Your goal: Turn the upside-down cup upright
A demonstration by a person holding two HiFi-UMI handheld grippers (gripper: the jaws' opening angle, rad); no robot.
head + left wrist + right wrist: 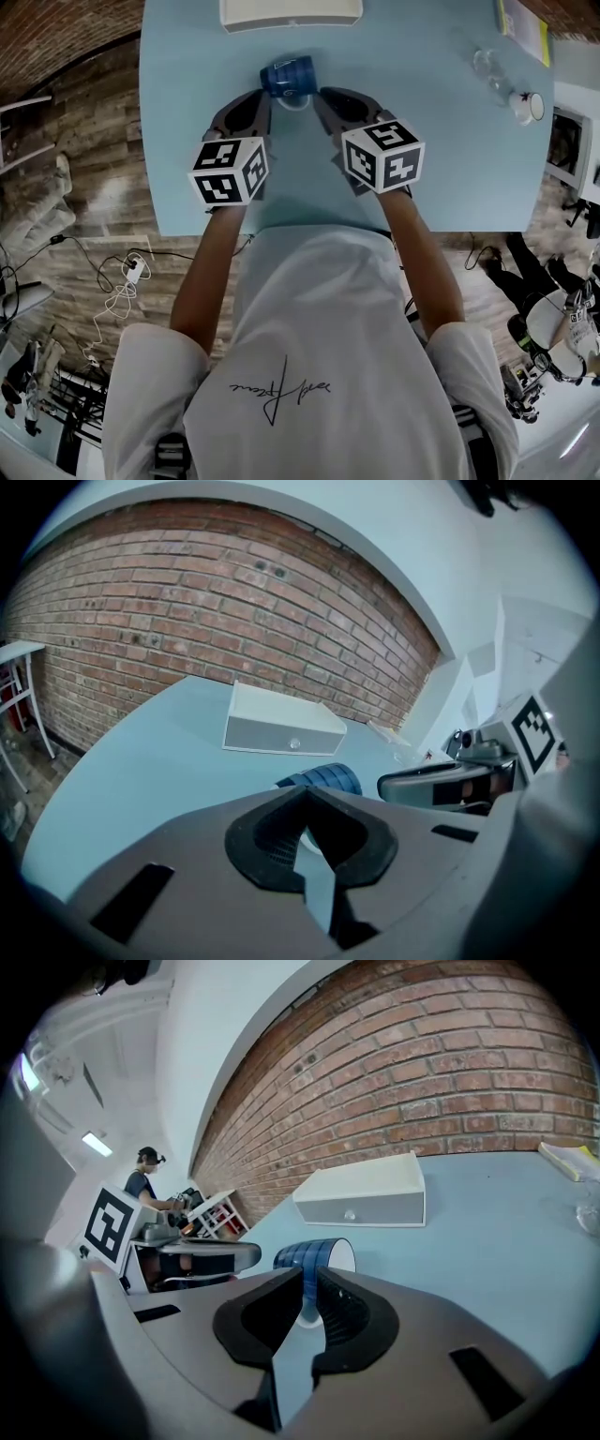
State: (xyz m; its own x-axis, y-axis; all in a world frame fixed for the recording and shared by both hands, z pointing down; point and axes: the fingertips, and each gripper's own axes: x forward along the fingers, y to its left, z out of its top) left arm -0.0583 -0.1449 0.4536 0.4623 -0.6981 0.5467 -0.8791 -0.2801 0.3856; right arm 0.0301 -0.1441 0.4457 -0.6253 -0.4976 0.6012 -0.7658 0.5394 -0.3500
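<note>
A blue ribbed cup (286, 73) (326, 778) (309, 1252) lies on its side on the light blue table (450, 169), its white handle (292, 101) pointing toward me. My left gripper (265, 94) (305, 794) sits at the cup's left side with its jaw tips touching, nothing between them. My right gripper (320, 94) (309, 1274) is at the cup's right side. Its pads stand a thin slit apart with the white handle (307, 1314) showing in the slit, so it looks shut on the handle.
A white drawer box (291, 14) (361, 1202) stands at the table's far edge, just beyond the cup. At the far right are a clear glass (486, 64), a small white cup (527, 106) and a yellow booklet (525, 28). A brick wall rises behind the table.
</note>
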